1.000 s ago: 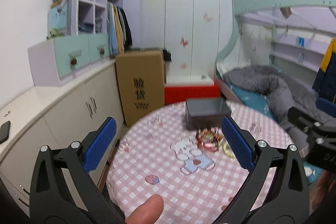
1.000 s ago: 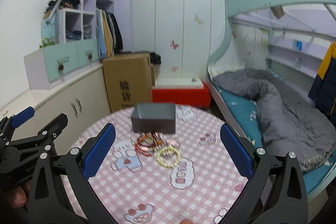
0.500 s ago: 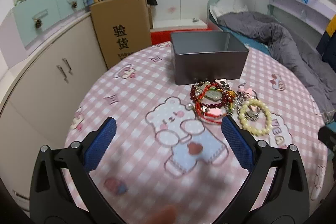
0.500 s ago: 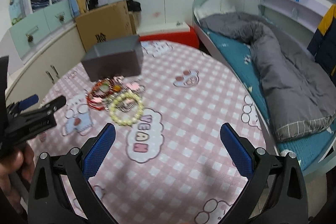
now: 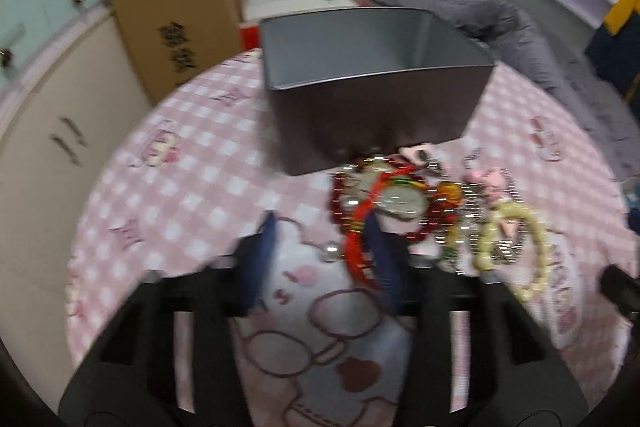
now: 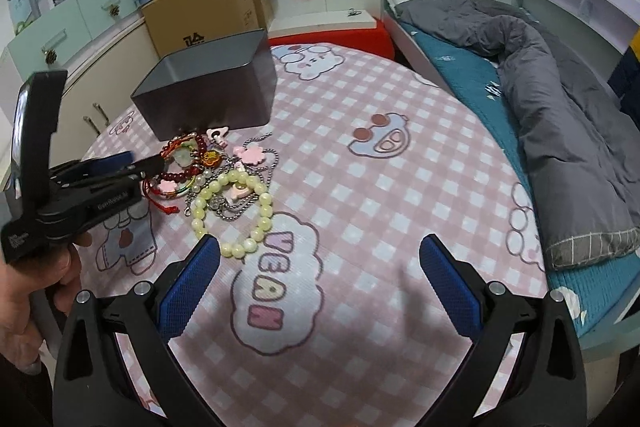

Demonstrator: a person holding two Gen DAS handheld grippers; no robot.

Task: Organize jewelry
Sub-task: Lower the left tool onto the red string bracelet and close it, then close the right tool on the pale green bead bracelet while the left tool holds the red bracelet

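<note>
both grippers now sit lower, nearer the jewelry pile [image 6: 216,179]; left gripper [image 5: 320,251] has just been narrowing, grasping nothing; right gripper [image 6: 320,267] spread wide.

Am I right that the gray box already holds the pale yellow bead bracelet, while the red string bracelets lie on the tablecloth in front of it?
Not quite: the gray box is empty in the left wrist view. The pale yellow bead bracelet lies on the tablecloth beside the red string bracelets.
</note>
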